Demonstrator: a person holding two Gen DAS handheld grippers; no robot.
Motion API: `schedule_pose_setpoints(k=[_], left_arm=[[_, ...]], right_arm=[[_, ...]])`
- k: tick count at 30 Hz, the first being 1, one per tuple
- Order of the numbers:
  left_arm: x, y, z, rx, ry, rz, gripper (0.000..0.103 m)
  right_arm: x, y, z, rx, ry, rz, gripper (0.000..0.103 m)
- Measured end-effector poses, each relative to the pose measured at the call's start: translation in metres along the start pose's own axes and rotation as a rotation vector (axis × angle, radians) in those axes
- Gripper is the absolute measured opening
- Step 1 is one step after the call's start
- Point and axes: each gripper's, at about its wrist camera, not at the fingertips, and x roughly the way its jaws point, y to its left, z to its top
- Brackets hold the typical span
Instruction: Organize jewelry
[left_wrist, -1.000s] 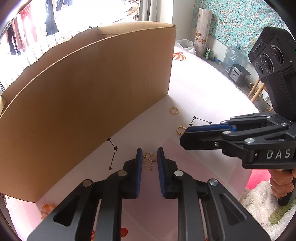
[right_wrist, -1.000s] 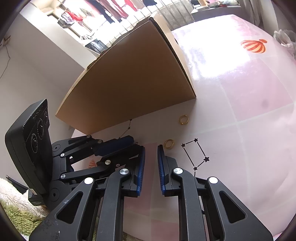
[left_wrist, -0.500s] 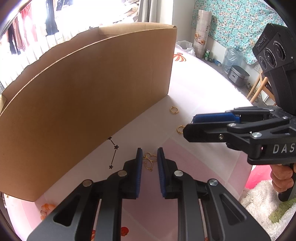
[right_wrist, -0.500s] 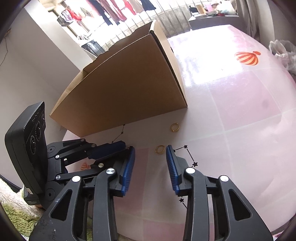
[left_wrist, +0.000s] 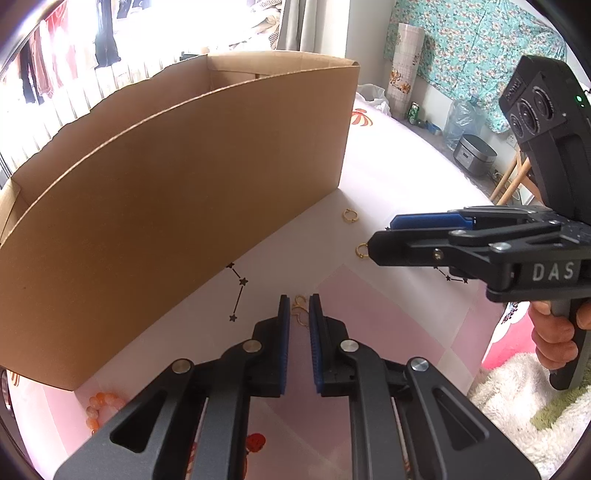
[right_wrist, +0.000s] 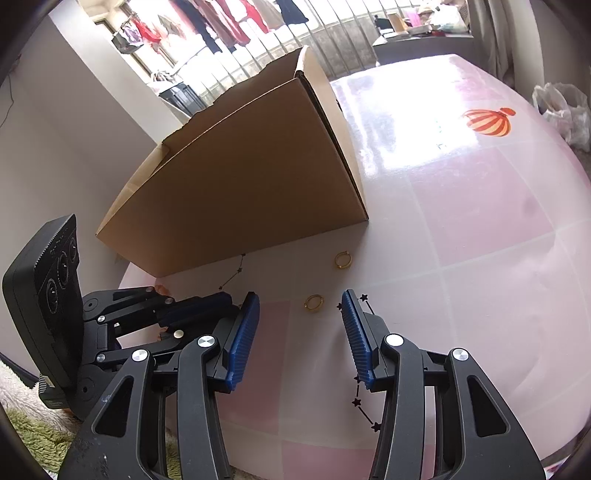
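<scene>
Left tool (left_wrist: 299, 317) and right tool (right_wrist: 299, 328): matte black linkage arms, silver screw heads, ribbed blue pads; white "DAS" lettering; black three-lens camera housing, green indicator light.

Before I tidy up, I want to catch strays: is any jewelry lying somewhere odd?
Yes. An orange bead bracelet lies by the cardboard box's near corner, apart from the rest. Two gold hoops and a gold clover piece lie loose on the table, none boxed.
</scene>
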Motion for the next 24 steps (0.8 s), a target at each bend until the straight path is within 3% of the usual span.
schedule_pose_setpoints(k=[10, 12, 19, 21, 23, 24], left_arm=[[0.003, -0.006, -0.005, 0.06, 0.041, 0.057, 0.011], [0.006, -0.005, -0.004, 0.048, 0.031, 0.077, 0.019], [0.008, 0.021, -0.014, -0.086, 0.02, 0.104, 0.069], [0.008, 0.031, -0.018, -0.131, 0.018, 0.093, 0.078], [0.009, 0.036, -0.021, -0.147, 0.03, 0.108, 0.097], [0.01, 0.04, -0.023, -0.159, 0.034, 0.111, 0.098]], right_arm=[[0.005, 0.022, -0.007, -0.096, -0.001, -0.012, 0.045], [0.006, 0.026, -0.007, -0.107, 0.003, 0.012, 0.043], [0.021, 0.032, -0.003, -0.099, 0.052, 0.072, 0.022], [0.028, 0.036, 0.0, -0.102, 0.073, 0.077, 0.017], [0.034, 0.04, 0.006, -0.114, 0.096, 0.071, 0.014], [0.038, 0.042, 0.007, -0.12, 0.106, 0.068, 0.013]])
